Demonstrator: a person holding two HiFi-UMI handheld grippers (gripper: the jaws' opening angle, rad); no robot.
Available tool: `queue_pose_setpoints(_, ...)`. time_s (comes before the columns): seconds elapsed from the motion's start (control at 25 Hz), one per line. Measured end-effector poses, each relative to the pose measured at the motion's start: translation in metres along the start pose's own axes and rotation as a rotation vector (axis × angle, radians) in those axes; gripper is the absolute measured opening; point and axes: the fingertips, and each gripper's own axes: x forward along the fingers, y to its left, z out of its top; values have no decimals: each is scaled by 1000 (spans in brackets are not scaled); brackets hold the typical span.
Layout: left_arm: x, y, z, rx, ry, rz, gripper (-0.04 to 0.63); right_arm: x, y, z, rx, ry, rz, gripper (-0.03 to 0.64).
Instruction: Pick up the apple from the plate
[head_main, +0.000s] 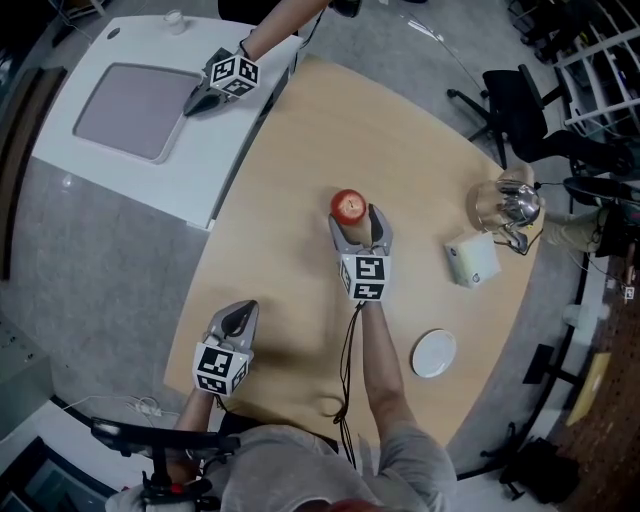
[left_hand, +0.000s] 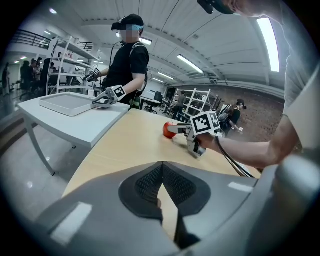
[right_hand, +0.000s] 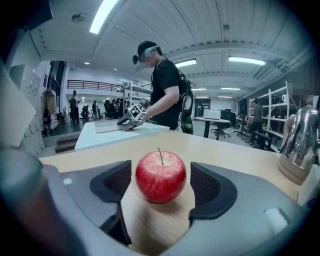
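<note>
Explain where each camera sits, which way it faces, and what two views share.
Head view: on the person's head, facing steeply down at the wooden table; the right forearm, the left gripper and the right gripper show.
Left gripper view: on the left gripper, facing across the table along its closed jaws; the right forearm shows.
Right gripper view: on the right gripper, facing the apple between its open jaws, untouched.
Shared: both gripper views show the apple and a second person.

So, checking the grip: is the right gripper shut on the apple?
Open: the right gripper has its pads clear of the apple on both sides.
</note>
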Motion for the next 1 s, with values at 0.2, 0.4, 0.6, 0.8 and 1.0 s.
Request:
queue_pose_setpoints(0.2,0,-1,2,11,-12,-3,20,-7,-4,5,-6,-16,-15,364)
queue_pose_setpoints(0.4,0,-1,5,25,-28,-9,20,-18,-2,12,-18,-54,-16,335)
queue_pose_setpoints(0.6,3,0,9,39,-49,-13,20,-26,-4,15,-32,-71,-32,267)
queue_pose_setpoints(0.8,-2,-5,10,51,-68,-19,20,-42,-3,14,-37,-81,-50,205)
queue_pose_setpoints(1.0,-26,-31,18,66,-88,-12,20,-82,-1,26,-40,-93,-50,149)
